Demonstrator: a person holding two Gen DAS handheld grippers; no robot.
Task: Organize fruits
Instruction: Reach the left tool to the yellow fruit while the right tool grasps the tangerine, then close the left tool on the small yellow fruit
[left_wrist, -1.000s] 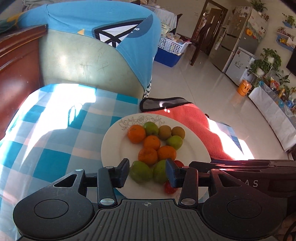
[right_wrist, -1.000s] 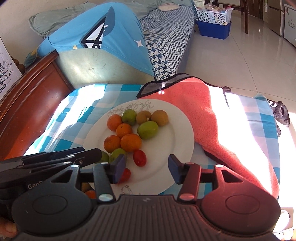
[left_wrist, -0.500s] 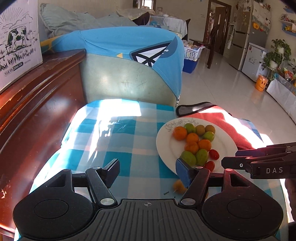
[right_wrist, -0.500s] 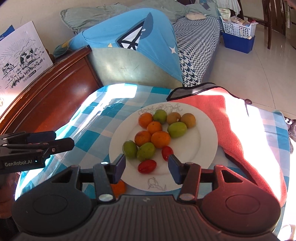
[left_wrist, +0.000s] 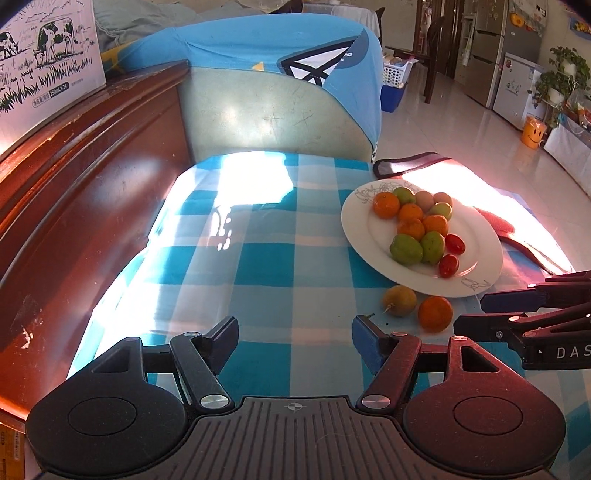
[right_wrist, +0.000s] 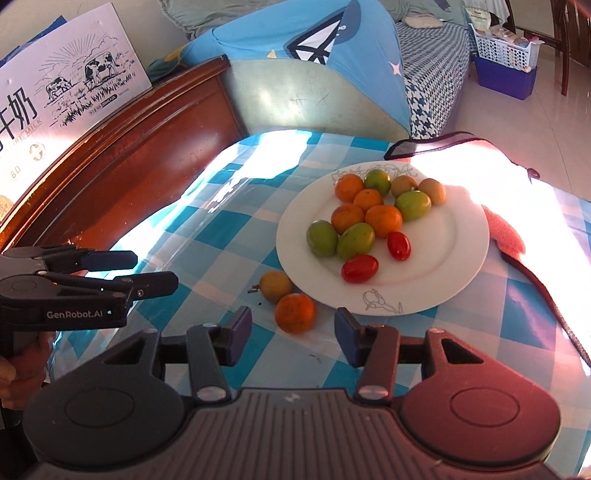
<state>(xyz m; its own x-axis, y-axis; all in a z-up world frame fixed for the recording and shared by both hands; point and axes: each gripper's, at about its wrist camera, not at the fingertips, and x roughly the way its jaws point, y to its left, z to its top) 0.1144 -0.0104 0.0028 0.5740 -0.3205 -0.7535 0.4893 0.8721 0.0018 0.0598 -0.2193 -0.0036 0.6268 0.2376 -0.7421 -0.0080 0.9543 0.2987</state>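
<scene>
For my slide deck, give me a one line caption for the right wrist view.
Open right gripper hovers near an orange and brown fruit lying beside the fruit plate.

Fruits (right_wrist: 369, 218) on plate (right_wrist: 461, 266), 2 off

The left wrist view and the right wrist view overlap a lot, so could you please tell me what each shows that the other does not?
Only the left wrist view shows the fridge, potted plants and orange smiley bucket. Only the right wrist view shows the houndstooth sofa cover and the person's hand. Both show the white plate of fruit, the loose orange and brownish fruit beside it, and the checked cloth.
</scene>
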